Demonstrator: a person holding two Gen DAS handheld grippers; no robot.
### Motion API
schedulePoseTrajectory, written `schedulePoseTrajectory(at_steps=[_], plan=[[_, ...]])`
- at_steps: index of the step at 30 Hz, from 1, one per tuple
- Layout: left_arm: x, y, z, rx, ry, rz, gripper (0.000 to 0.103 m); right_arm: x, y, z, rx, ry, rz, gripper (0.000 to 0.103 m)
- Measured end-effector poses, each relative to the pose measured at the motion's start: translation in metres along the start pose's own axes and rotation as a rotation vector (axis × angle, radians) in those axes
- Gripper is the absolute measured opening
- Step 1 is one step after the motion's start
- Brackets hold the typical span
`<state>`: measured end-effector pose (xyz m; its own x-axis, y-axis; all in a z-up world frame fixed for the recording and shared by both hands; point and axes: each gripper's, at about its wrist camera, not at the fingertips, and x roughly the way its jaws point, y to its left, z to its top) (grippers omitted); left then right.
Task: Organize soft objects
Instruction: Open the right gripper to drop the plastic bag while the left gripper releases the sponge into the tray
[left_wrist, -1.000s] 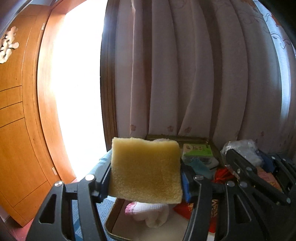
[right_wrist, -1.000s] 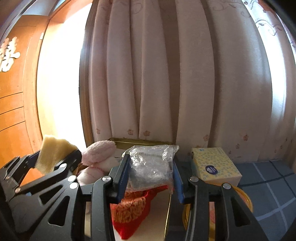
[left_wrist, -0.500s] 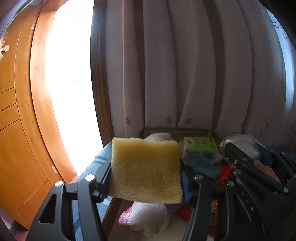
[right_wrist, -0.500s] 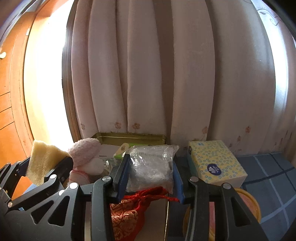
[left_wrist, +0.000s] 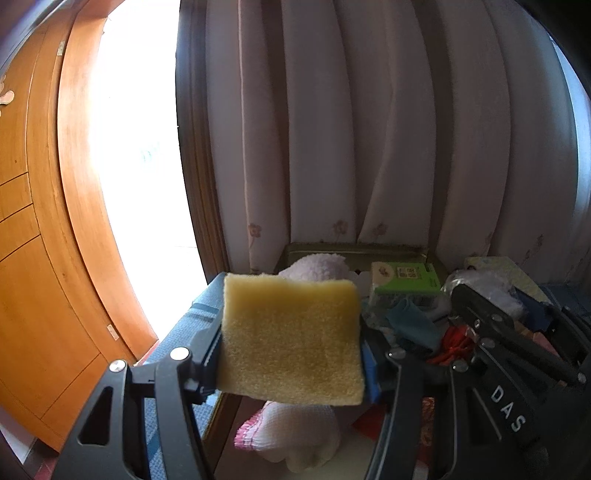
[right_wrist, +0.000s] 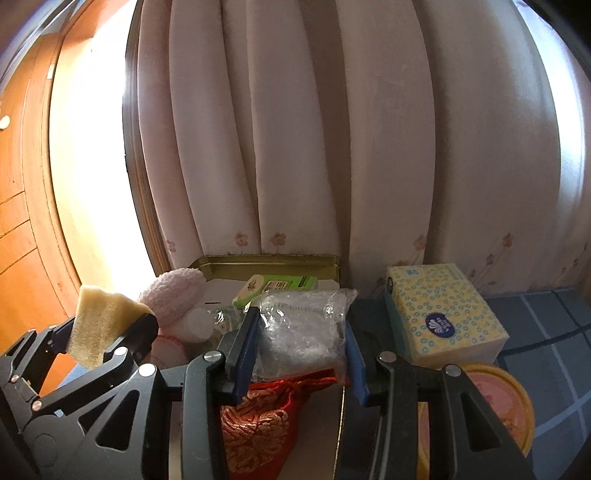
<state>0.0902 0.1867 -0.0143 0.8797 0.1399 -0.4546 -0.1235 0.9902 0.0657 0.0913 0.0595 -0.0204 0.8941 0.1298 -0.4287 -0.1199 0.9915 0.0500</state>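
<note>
In the left wrist view we see the left gripper (left_wrist: 291, 354) clenched on a yellow sponge (left_wrist: 291, 339), which fills the lower centre of the frame and hides much of the gold tray (left_wrist: 354, 248) behind it. Below the sponge a white knitted item with a pink edge (left_wrist: 295, 435) lies in the tray; the right wrist view shows only a small part of it. At the lower right of this frame the letters "DAS" are readable on the right gripper (left_wrist: 524, 306) body (no other writing there is legible).

In the right wrist view the right gripper (right_wrist: 301, 350) is clenched on a clear plastic bag (right_wrist: 301, 332) at lower centre. This view alone shows the whole yellow tissue box (right_wrist: 443, 314) at centre right, standing outside the tray, with a round blue logo too small to read. It also shows a round yellow container (right_wrist: 517, 406) at lower right and a red embroidered pouch (right_wrist: 258, 424) under the bag. A pink fluffy item (right_wrist: 173, 295) and a green-labelled packet (right_wrist: 277, 286) sit in the tray; the packet's print is illegible. The sponge appears edge-on at centre left.
</note>
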Motion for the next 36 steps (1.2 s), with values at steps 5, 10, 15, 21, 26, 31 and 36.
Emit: schedulePoseTrajectory(at_steps=[5, 10, 15, 21, 26, 31, 36], plan=[[0.000, -0.005, 0.001, 0.004, 0.013, 0.012, 0.058, 0.006, -0.003, 0.000, 0.016, 0.030, 0.035, 0.045], [0.002, -0.004, 0.001, 0.001, 0.021, 0.037, 0.061, 0.014, -0.014, 0.002, 0.070, 0.058, 0.117, 0.047], [-0.004, -0.004, 0.000, 0.003, -0.012, 0.053, 0.072, 0.021, -0.023, 0.001, 0.148, 0.091, 0.201, 0.060], [-0.016, -0.012, -0.002, 0.048, -0.079, 0.059, 0.102, 0.005, -0.007, 0.002, 0.058, -0.019, 0.207, 0.082], [-0.011, -0.002, -0.001, 0.001, -0.061, 0.049, 0.102, -0.011, 0.012, -0.003, -0.038, -0.116, 0.194, 0.082], [-0.013, 0.001, -0.001, -0.020, -0.063, 0.050, 0.102, -0.022, 0.011, -0.006, -0.020, -0.196, 0.113, 0.084], [-0.017, 0.002, -0.001, -0.026, -0.086, 0.053, 0.102, -0.025, -0.001, -0.008, 0.052, -0.239, 0.020, 0.089]])
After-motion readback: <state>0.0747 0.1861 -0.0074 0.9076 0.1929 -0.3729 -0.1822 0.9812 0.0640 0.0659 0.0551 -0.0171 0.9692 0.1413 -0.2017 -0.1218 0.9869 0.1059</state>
